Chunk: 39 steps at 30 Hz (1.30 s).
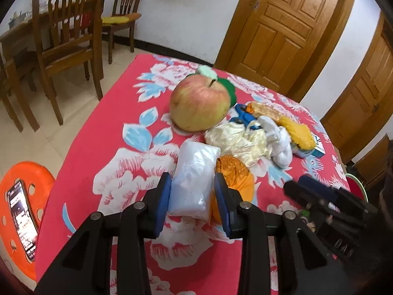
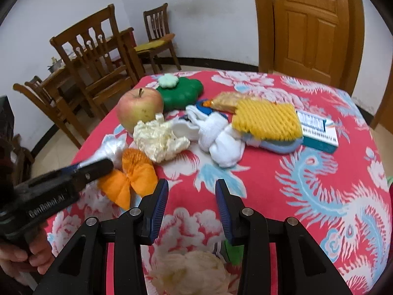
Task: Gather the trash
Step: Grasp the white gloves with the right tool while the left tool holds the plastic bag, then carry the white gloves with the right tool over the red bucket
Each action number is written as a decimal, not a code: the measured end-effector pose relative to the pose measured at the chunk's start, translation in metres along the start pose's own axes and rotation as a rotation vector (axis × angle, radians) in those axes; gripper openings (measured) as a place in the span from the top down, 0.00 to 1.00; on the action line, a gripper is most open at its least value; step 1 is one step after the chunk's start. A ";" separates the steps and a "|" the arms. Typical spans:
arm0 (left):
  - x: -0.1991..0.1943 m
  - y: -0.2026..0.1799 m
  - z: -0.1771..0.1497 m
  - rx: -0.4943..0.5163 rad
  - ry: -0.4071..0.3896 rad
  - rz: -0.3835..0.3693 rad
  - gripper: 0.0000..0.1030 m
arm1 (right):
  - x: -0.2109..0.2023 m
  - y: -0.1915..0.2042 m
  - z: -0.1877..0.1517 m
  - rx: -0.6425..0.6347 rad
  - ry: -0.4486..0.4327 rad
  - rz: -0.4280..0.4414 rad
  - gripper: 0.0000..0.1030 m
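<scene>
My left gripper (image 1: 192,184) is closed on a white crumpled plastic bag (image 1: 194,174), its blue pads pressing both sides; the bag also shows in the right wrist view (image 2: 110,148). An orange crumpled wrapper (image 1: 237,172) lies just right of it, also in the right wrist view (image 2: 136,174). A cream crumpled wrapper (image 2: 159,140) lies beyond. My right gripper (image 2: 191,196) is open and empty above the red cloth; it shows in the left wrist view (image 1: 307,186) at the right.
On the red floral tablecloth (image 2: 282,172): an apple (image 2: 140,110), a green box (image 2: 183,91), white socks (image 2: 218,137), a yellow brush (image 2: 267,120), a blue-white carton (image 2: 319,132). An orange stool with a phone (image 1: 22,218) stands left. Wooden chairs (image 1: 66,36) stand beyond.
</scene>
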<state>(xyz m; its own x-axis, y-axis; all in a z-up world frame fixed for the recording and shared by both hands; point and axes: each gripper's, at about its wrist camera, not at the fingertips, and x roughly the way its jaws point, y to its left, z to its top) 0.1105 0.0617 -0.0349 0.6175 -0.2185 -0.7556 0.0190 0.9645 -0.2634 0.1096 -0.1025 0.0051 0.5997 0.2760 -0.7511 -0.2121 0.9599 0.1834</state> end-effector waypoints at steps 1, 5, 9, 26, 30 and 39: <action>0.001 0.002 -0.001 -0.007 0.003 0.001 0.65 | 0.001 -0.002 0.002 0.002 -0.003 -0.008 0.61; 0.002 0.007 -0.002 -0.027 -0.001 0.006 0.65 | 0.010 -0.012 0.013 0.011 -0.011 -0.056 0.61; 0.002 0.008 -0.001 -0.037 0.000 0.000 0.65 | 0.028 -0.015 0.024 -0.002 0.005 -0.075 0.61; 0.009 0.017 -0.002 -0.063 0.033 0.035 0.58 | 0.027 -0.022 0.026 0.018 -0.008 -0.028 0.83; 0.011 0.018 -0.003 -0.070 0.039 0.025 0.60 | 0.005 -0.022 0.024 0.018 -0.048 -0.015 0.83; -0.004 0.010 -0.002 -0.060 -0.004 -0.003 0.69 | -0.038 -0.026 0.015 0.032 -0.112 0.007 0.83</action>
<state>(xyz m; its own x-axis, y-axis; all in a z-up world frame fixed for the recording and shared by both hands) 0.1061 0.0719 -0.0358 0.6209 -0.2207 -0.7522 -0.0258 0.9533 -0.3010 0.1043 -0.1375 0.0386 0.6811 0.2845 -0.6747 -0.1928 0.9586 0.2096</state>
